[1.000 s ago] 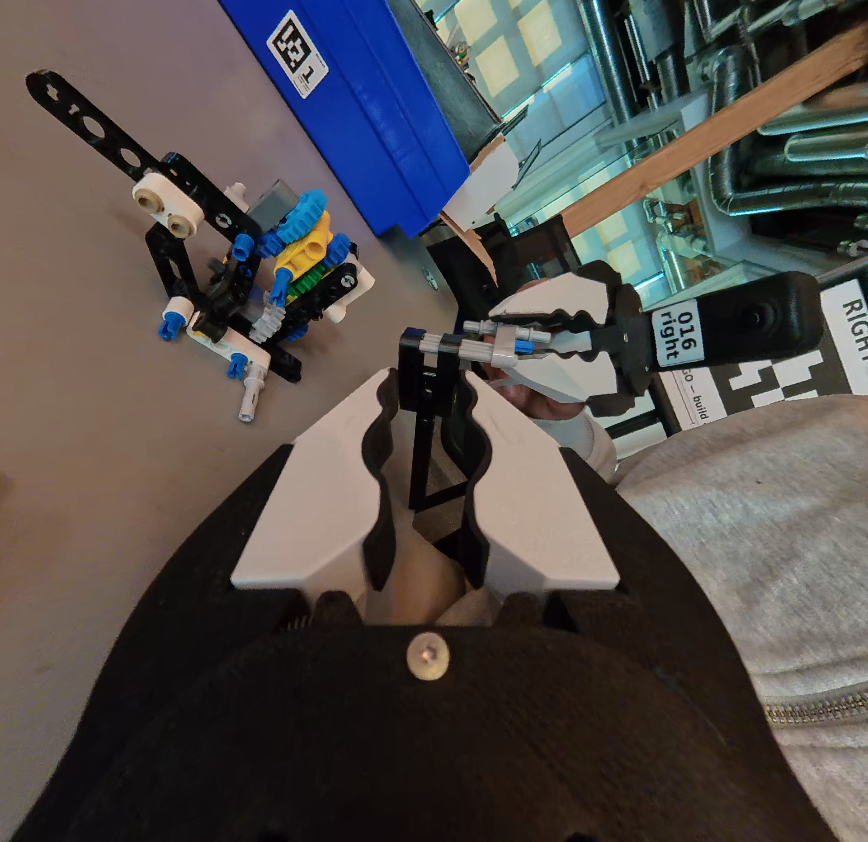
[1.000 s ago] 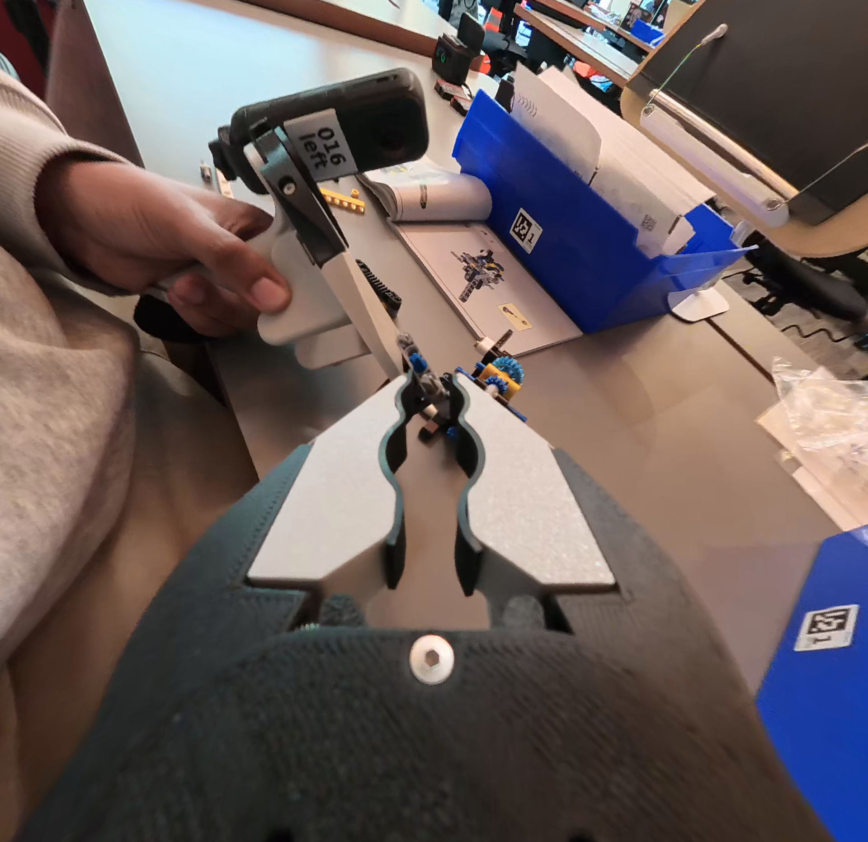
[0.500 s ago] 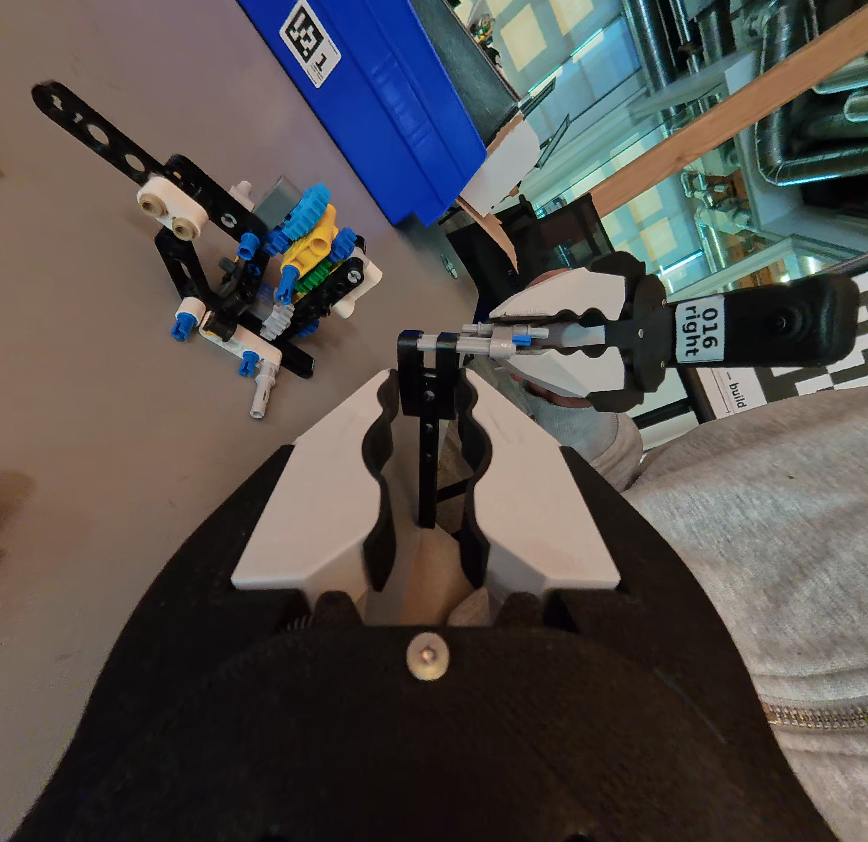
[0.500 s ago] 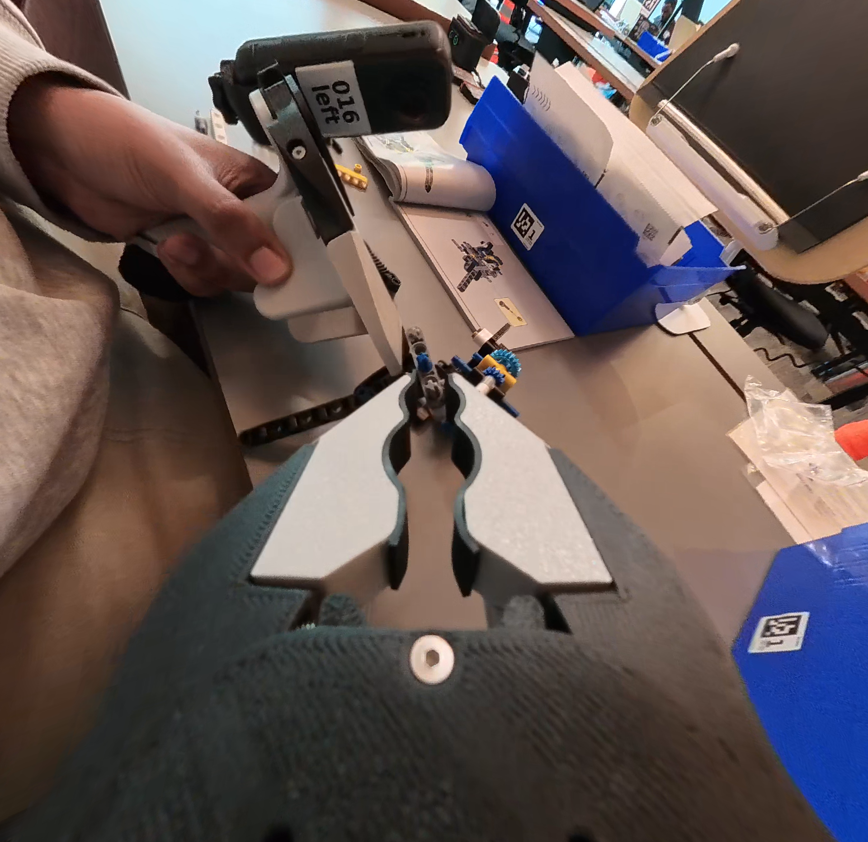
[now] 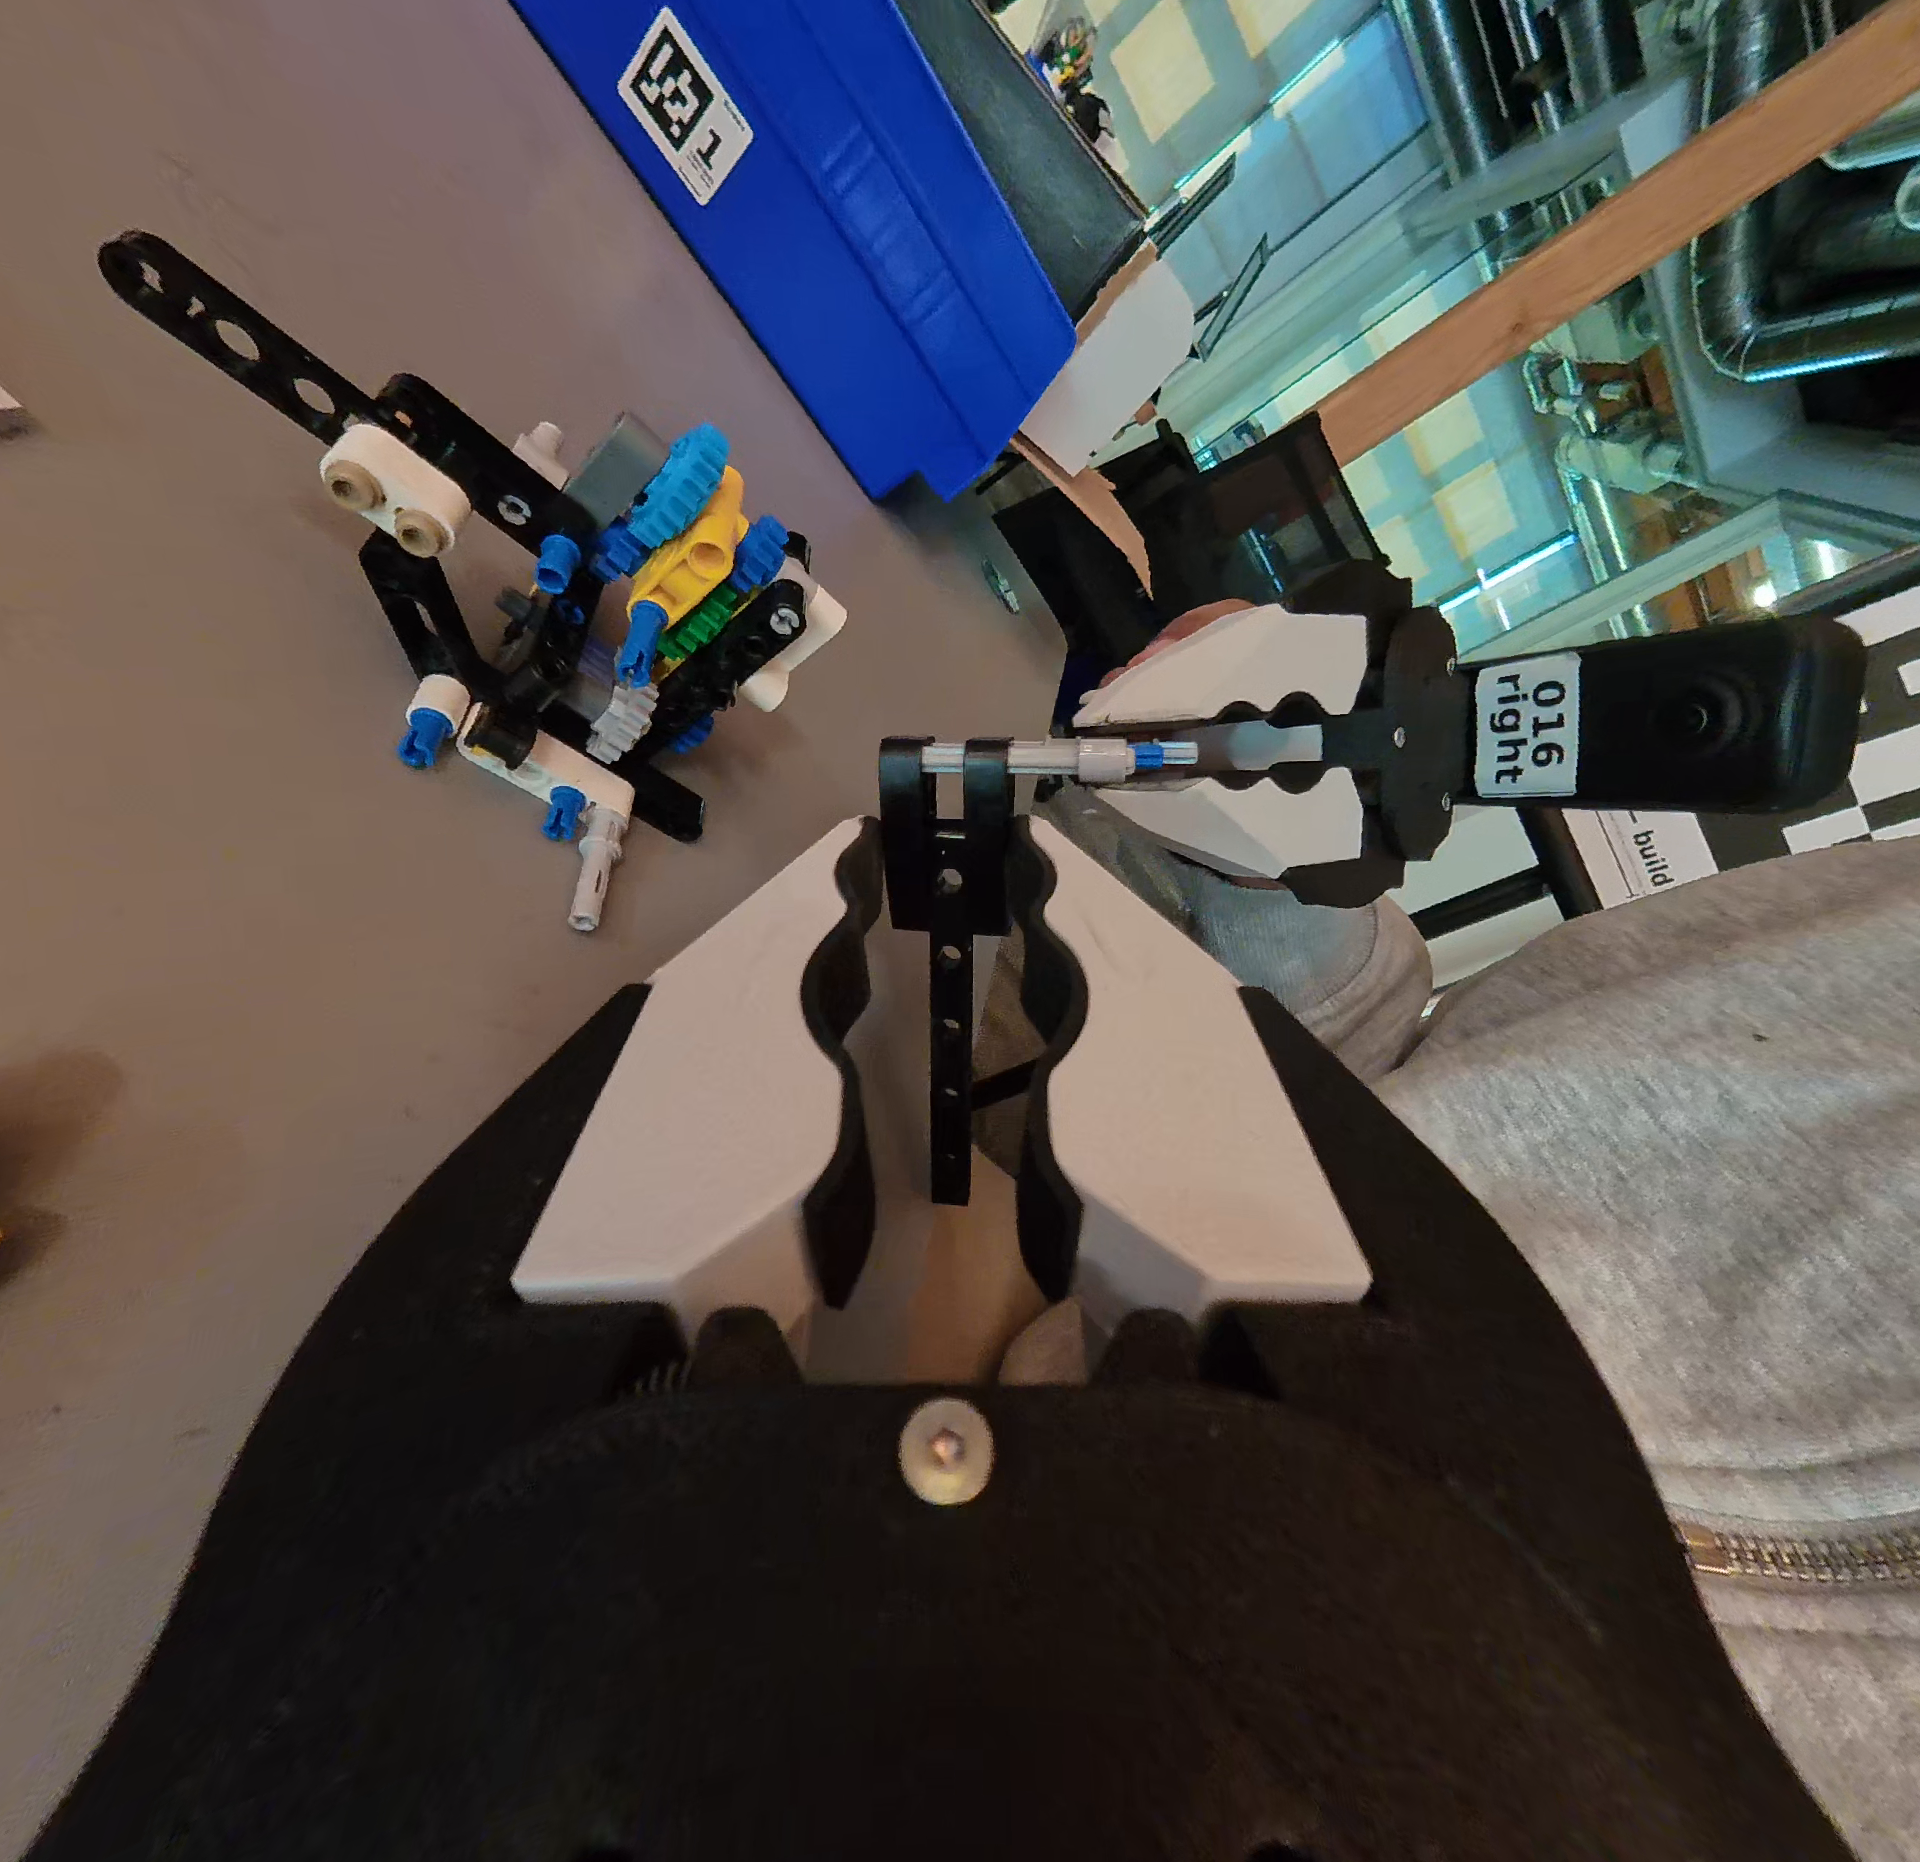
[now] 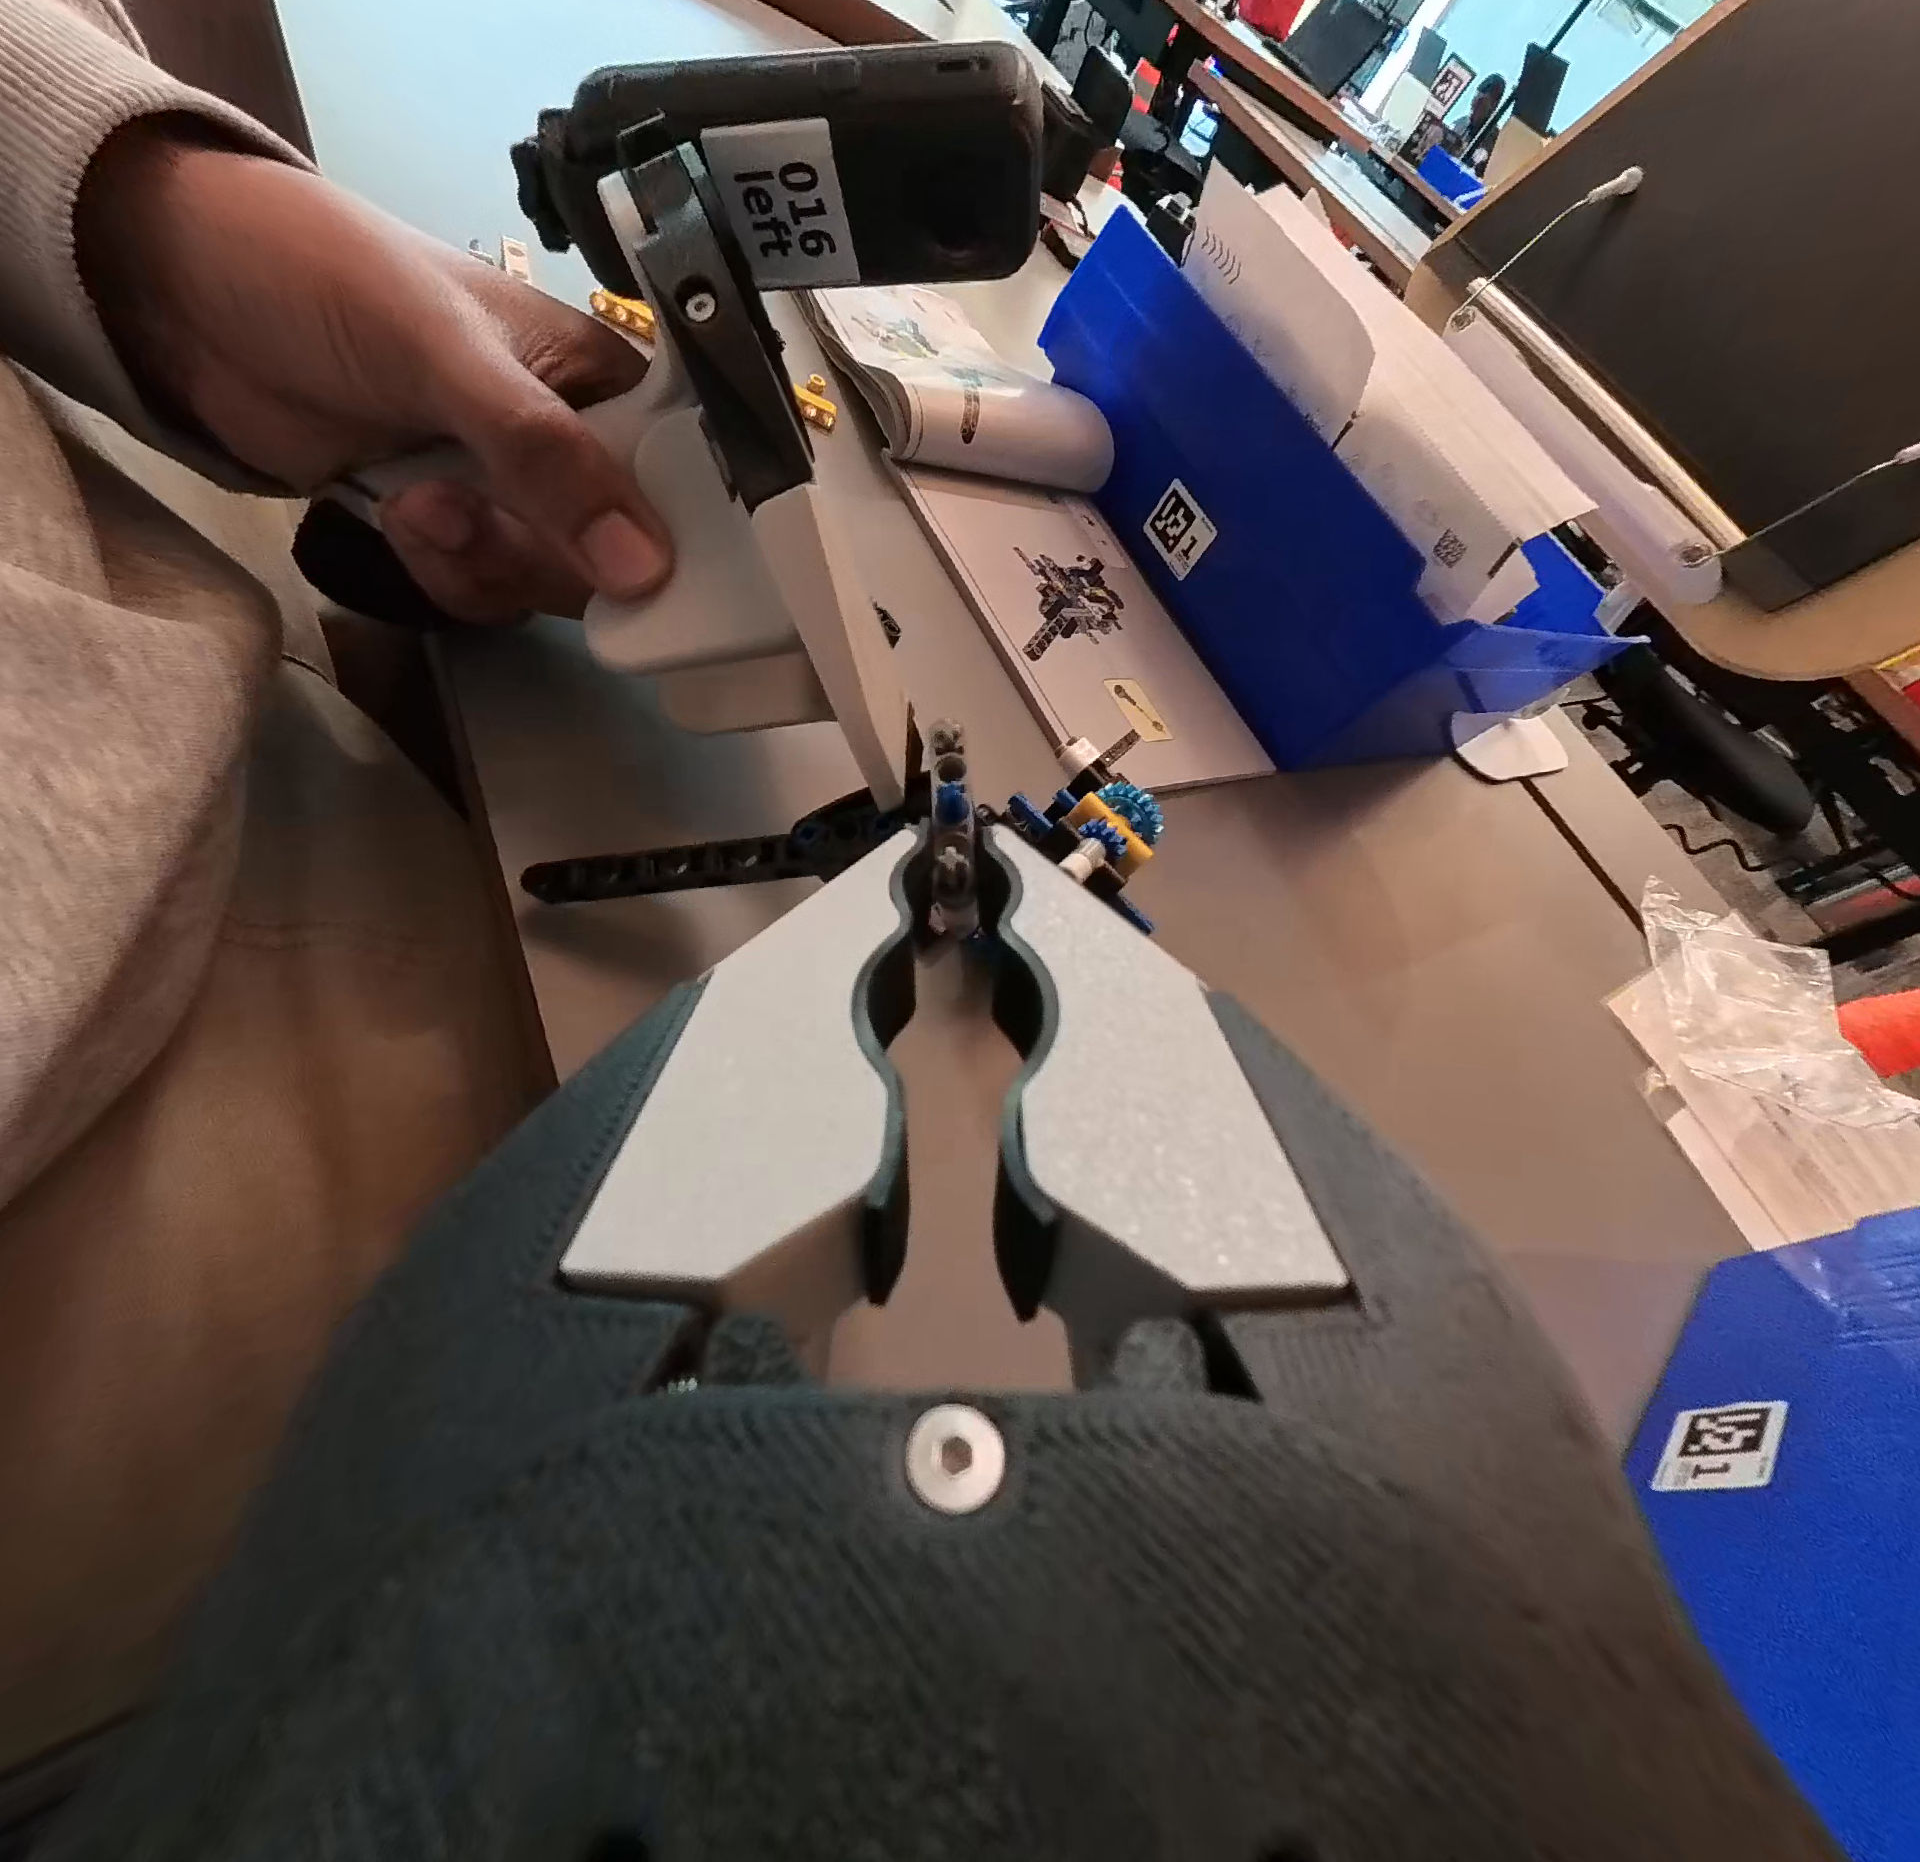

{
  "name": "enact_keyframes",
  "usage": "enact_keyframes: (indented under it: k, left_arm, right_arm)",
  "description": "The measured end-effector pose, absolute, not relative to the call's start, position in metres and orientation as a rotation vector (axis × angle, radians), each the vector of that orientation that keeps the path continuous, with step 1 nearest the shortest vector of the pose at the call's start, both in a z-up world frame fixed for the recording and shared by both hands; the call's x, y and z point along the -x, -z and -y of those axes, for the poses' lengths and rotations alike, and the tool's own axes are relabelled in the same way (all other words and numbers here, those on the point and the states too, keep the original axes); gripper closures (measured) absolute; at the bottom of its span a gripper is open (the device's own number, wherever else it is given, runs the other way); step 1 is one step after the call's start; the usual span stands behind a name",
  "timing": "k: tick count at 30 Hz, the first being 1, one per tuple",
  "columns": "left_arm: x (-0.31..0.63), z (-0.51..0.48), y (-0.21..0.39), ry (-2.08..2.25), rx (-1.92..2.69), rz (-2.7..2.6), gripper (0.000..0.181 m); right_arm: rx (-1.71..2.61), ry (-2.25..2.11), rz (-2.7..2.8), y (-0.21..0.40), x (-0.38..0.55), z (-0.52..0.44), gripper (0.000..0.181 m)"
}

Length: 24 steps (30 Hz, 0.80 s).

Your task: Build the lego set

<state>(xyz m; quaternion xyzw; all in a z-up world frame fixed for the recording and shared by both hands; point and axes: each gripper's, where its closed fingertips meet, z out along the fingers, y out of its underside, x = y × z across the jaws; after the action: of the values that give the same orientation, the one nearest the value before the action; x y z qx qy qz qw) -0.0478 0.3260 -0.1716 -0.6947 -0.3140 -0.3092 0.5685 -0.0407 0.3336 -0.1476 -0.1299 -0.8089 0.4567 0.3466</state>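
Observation:
My left gripper [image 5: 948,856] is shut on a black lego beam piece [image 5: 948,981] and holds it up in the air. A grey axle [image 5: 1029,754] with a grey and blue connector runs through the top of that piece. My right gripper [image 5: 1132,754] is shut on the axle's connector end; in the right wrist view [image 6: 951,867] the axle [image 6: 948,773] points away from the camera. The partly built model [image 5: 623,617], black, white, blue, yellow and green, stands on the grey table [image 5: 208,981] to the left, also in the right wrist view [image 6: 1101,825].
A blue bin [image 5: 831,212] stands behind the model, also in the right wrist view [image 6: 1278,524]. An open instruction booklet [image 6: 1081,617] lies beside it. Clear plastic bags [image 6: 1766,1023] lie at the right. Another blue bin [image 6: 1808,1500] is at the lower right. A person's lap is below the grippers. My two grippers' fingertips are within a few centimetres of each other.
Both grippers have stayed locked together while the held pieces rose and tilted slightly. The axle now sits straighter and further through the black piece.

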Motion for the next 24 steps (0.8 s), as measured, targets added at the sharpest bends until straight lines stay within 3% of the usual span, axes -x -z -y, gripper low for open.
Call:
enact_keyframes:
  k: [19, 24]
  left_arm:
    - [0.048, -0.323, 0.155, 0.832, 1.479, 0.714, 0.161]
    - [0.047, -0.322, 0.15, 0.878, 1.427, 0.702, 0.154]
  right_arm:
    - [0.331, -1.163, 2.039, 0.145, 0.046, -0.334, 0.175]
    - [0.329, -1.174, 2.028, 0.143, 0.047, -0.334, 0.175]
